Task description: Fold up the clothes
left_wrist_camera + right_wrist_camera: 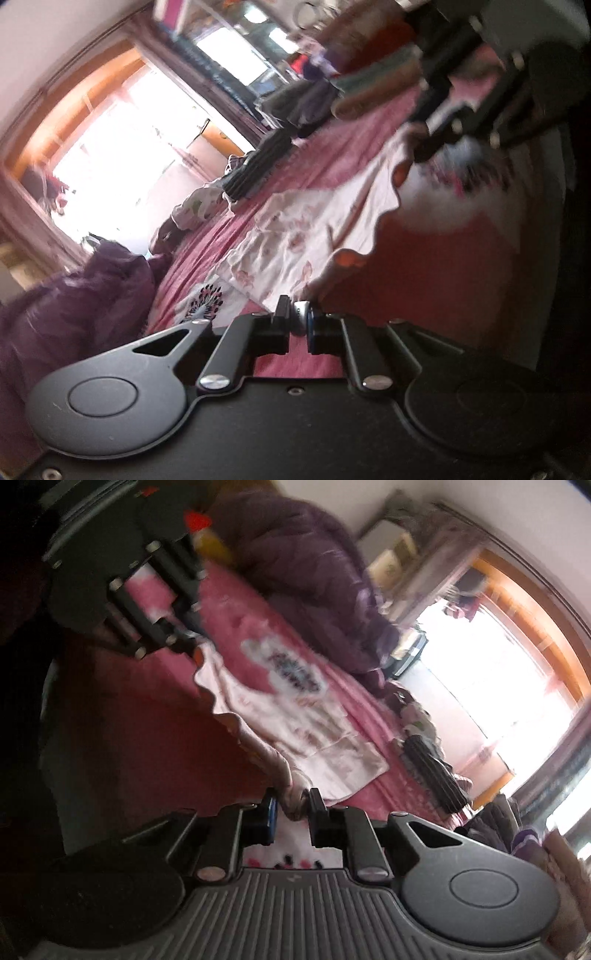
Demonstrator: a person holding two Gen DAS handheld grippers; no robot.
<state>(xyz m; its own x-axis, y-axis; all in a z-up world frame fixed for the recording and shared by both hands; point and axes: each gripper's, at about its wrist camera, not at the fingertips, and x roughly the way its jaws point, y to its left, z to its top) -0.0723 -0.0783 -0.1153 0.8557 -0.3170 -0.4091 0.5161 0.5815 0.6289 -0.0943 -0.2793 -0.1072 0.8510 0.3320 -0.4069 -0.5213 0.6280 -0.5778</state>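
We see a pink bedsheet (pixel 332 155), a purple quilt (pixel 74 302) bunched at one end, a bright orange-framed window (pixel 122 147), and striped dark fabric (pixel 255 166) near the bed's far edge.

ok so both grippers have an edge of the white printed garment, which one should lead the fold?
Either, roughly. The left gripper and right gripper each pinch the scalloped edge of the white garment, lifted off the pink bedspread. Slight preference for right: its pinch holds more bunched cloth. Blur limits certainty.
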